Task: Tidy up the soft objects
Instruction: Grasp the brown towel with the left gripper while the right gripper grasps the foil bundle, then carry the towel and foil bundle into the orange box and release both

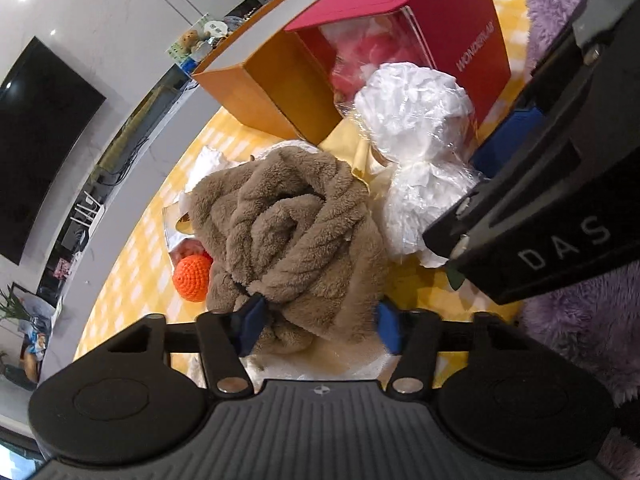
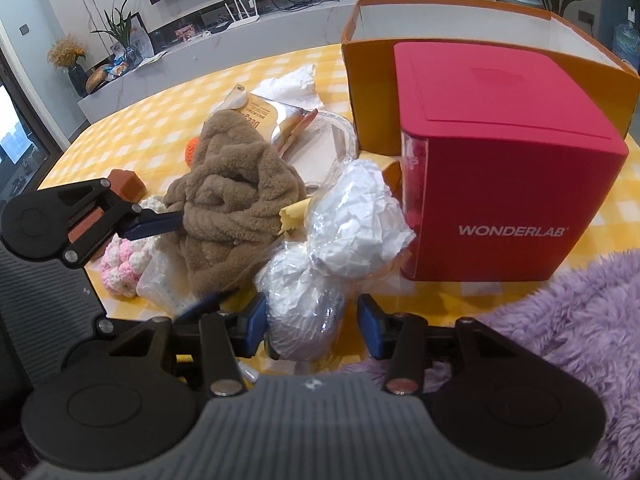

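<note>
Fingers of left gripper (image 1: 316, 322) parted around one brown towel (image 1: 292, 216); right gripper (image 2: 312, 326) parted around one white bundle (image 2: 320, 268).

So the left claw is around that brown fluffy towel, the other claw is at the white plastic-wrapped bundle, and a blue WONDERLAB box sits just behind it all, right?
Almost. The WONDERLAB box is red, not blue, as the right wrist view shows plainly. The rest holds: the left claw is around the brown fluffy towel, and the right claw is open at the white plastic-wrapped bundle.

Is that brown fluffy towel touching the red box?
Apart. The right wrist view shows the brown towel left of the wrapped white bundle, which sits between it and the red box.
</note>
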Tool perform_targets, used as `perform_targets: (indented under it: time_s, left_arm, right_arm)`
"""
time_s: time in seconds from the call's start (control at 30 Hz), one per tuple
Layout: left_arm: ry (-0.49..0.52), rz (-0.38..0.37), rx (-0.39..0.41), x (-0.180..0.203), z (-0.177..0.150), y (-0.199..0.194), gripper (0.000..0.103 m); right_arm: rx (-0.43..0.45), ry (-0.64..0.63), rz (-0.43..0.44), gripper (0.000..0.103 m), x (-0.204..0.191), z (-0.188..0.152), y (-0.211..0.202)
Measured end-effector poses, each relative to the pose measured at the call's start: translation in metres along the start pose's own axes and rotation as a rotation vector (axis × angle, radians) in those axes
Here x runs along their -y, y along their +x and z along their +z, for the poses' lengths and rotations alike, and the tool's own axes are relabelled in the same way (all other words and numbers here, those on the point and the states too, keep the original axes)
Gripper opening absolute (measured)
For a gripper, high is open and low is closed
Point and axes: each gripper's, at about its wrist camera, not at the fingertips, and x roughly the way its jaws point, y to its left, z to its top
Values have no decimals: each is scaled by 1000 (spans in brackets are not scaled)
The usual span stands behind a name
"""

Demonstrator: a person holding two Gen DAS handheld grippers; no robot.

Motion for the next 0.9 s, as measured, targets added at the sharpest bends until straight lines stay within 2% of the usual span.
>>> perform_targets:
  time_s: [0.2, 0.33, 0.6, 0.9]
  left_arm:
    - [-69, 4, 35, -9, -1, -11, 19]
    - [-205, -5, 73, -27, -3, -27, 11]
    - [-428, 10, 133, -56, -4, -69, 9]
    - [-683, -110, 198, -86, -18, -100, 9]
  right_arm:
    - [16, -11, 14, 42, -3, -1, -6]
    - [47, -29, 21, 40, -5, -2, -18]
    - [128, -99, 21, 40, -14, -4, -51]
    - [205, -97, 27, 40, -10, -9, -86]
